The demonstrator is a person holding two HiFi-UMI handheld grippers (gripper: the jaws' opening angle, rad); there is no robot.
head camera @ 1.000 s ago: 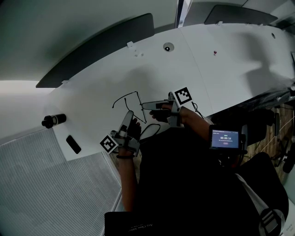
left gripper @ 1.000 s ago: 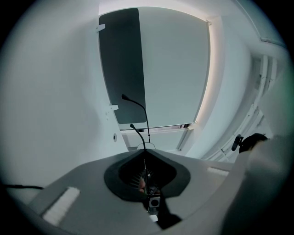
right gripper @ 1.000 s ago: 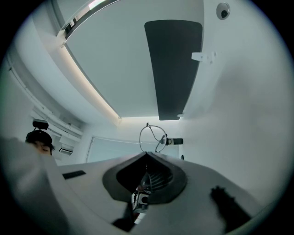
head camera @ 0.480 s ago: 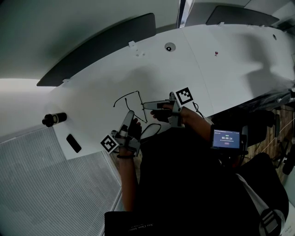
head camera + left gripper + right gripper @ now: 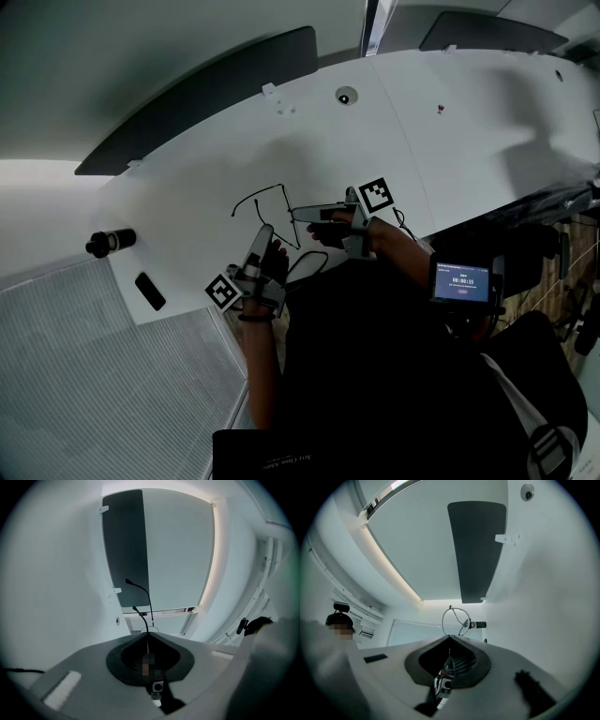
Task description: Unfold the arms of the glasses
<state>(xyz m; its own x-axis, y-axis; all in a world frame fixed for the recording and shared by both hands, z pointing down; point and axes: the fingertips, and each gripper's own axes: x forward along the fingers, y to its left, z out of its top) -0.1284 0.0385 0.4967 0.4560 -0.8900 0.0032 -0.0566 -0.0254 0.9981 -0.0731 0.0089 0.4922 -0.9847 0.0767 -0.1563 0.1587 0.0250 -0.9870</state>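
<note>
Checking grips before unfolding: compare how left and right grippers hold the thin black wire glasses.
The left gripper pinches a curved arm; the right gripper pinches the round lens rim. In head view the left points up, the right leftward. Both jaws are shut on the wire glasses.

I have the glasses (image 5: 281, 192) over the worktop (image 5: 450, 122) close to the middle of its near edge, with the left gripper (image 5: 266, 231) just on their near side and the right gripper (image 5: 293, 215) at their right. A cylinder (image 5: 111, 243) lies at the left edge, and a flat slab (image 5: 148, 292) lies nearer me by the near-left corner. A round fitting (image 5: 346, 96) sits toward the far edge, and a cable (image 5: 305, 262) loops at the near edge between the grippers.
</note>
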